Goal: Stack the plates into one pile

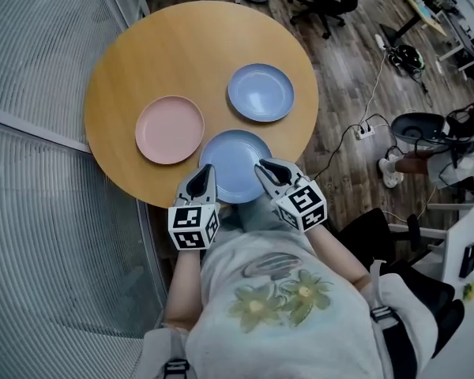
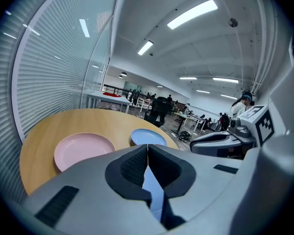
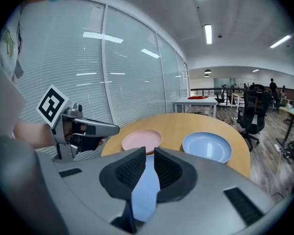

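Head view, looking steeply down: three plates lie apart from one another on a round wooden bench, none yet stacked. One is a pink plate on the left. The other two are blue: a far blue plate toward the right and a near blue plate at the bench's near edge. Two grippers, each carrying one marker cube, are held side by side at that near edge. The left gripper has its tip over the near blue plate's left rim and the right gripper has its tip over its right rim; whether either touches the plate cannot be told. Seen along the left gripper, its two fingers are pressed together with nothing between them, a sliver of blue plate showing beyond. The right gripper's two fingers are likewise drawn together and hold nothing, and the same blue surface shows beyond them. Below the grippers is the person's pale shirt, printed with two flowers.
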